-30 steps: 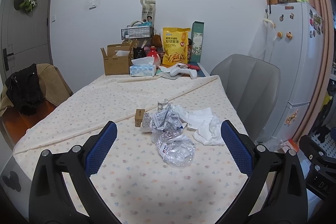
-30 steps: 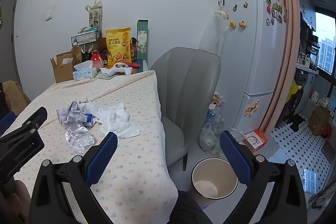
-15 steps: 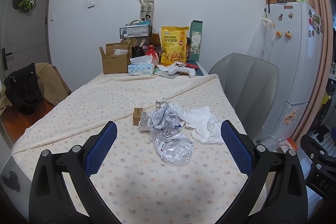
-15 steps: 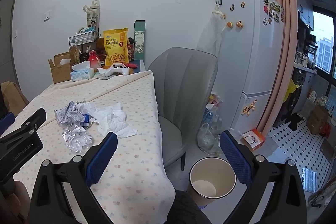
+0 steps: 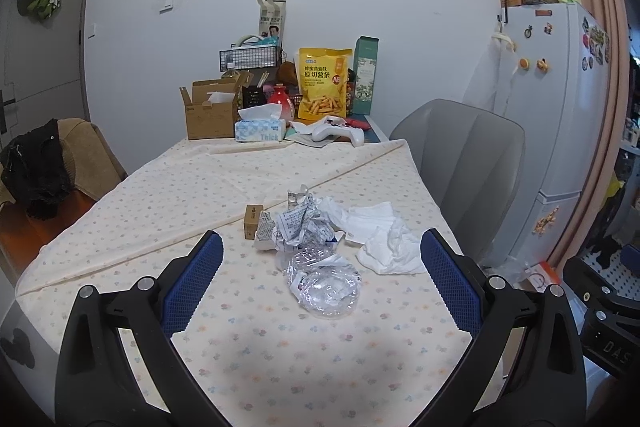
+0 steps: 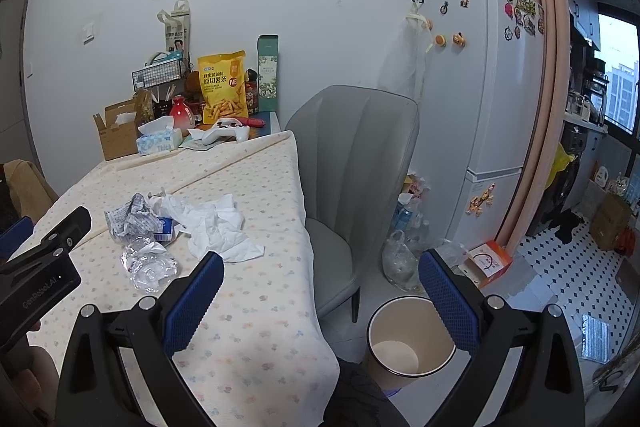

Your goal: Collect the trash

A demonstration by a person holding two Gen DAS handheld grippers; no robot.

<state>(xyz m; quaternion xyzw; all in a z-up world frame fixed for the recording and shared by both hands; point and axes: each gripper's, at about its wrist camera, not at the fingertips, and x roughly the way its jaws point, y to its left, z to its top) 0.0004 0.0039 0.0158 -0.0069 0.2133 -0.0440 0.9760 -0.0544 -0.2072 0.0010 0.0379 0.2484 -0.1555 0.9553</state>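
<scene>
A pile of trash lies on the flower-print tablecloth (image 5: 280, 355): a crushed clear plastic wrapper (image 5: 324, 287), crumpled printed paper (image 5: 298, 227), white tissues (image 5: 384, 239) and a small brown box (image 5: 253, 221). My left gripper (image 5: 320, 271) is open and empty, its jaws either side of the wrapper, short of it. My right gripper (image 6: 320, 283) is open and empty at the table's right edge. A beige trash bin (image 6: 410, 341) stands on the floor below it. The pile also shows in the right wrist view (image 6: 148, 263).
A grey chair (image 6: 352, 163) stands at the table's right side. A white fridge (image 6: 492, 107) is behind it. Boxes, a tissue box (image 5: 260, 131), a yellow snack bag (image 5: 323, 83) and a game controller (image 5: 338, 133) crowd the table's far end. Bags lie on the floor (image 6: 400, 259).
Both grippers have shifted slightly; the trash pile sits a little lower and closer in the left wrist view. Nothing was grasped.
</scene>
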